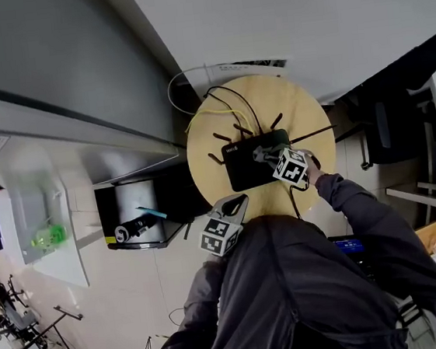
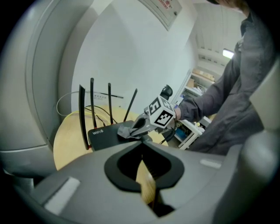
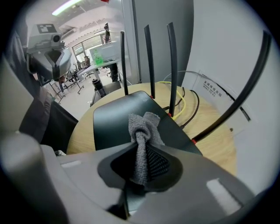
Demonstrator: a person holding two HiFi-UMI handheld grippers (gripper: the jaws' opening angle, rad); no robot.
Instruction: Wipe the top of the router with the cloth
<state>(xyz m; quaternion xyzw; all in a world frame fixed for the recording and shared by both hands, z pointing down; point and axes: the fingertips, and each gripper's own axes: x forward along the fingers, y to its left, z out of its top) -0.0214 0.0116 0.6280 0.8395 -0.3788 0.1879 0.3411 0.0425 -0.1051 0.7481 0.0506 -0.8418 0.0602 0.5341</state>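
Right gripper (image 3: 141,146) clamps the cloth (image 3: 144,124), its bunched end on the router (image 1: 243,171) top, right of centre. Left gripper (image 2: 142,153) is closed and empty, at the near edge of the table (image 1: 203,144). The router lies crosswise, antennas (image 3: 150,57) rising along its far edge, with bare wood to its left.

The router (image 1: 249,171) lies on the table (image 1: 206,154), cloth (image 1: 263,155) seemingly resting on its top, cables (image 1: 230,102) behind.

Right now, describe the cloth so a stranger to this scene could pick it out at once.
Find the round wooden table, then the flat black router lying on it. Over the router's top, the right gripper pinches the cloth, a bunched grey rag. It is the only soft, woven thing among hard black antennas and thin cables.
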